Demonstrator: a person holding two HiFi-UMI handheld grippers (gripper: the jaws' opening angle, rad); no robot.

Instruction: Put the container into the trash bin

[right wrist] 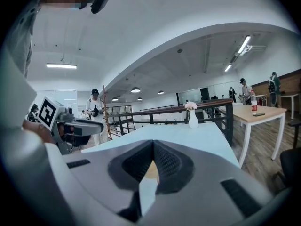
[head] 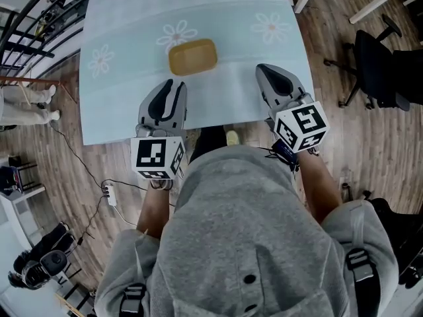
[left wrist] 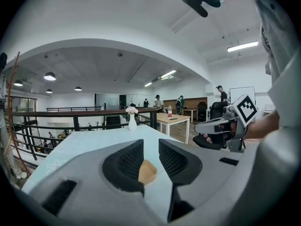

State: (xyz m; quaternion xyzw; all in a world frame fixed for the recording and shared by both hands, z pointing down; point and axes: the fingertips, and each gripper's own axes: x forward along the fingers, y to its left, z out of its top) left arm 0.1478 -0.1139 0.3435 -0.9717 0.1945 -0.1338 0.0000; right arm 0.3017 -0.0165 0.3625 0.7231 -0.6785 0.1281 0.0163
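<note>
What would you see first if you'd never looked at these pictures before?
The yellow container, sitting alone on the pale blue daisy-print table. Next come the two grey tongs near the table's front edge, each carrying a black-and-white marker cube. The left tongs are open and aimed at the container, and the right tongs are shut.
</note>
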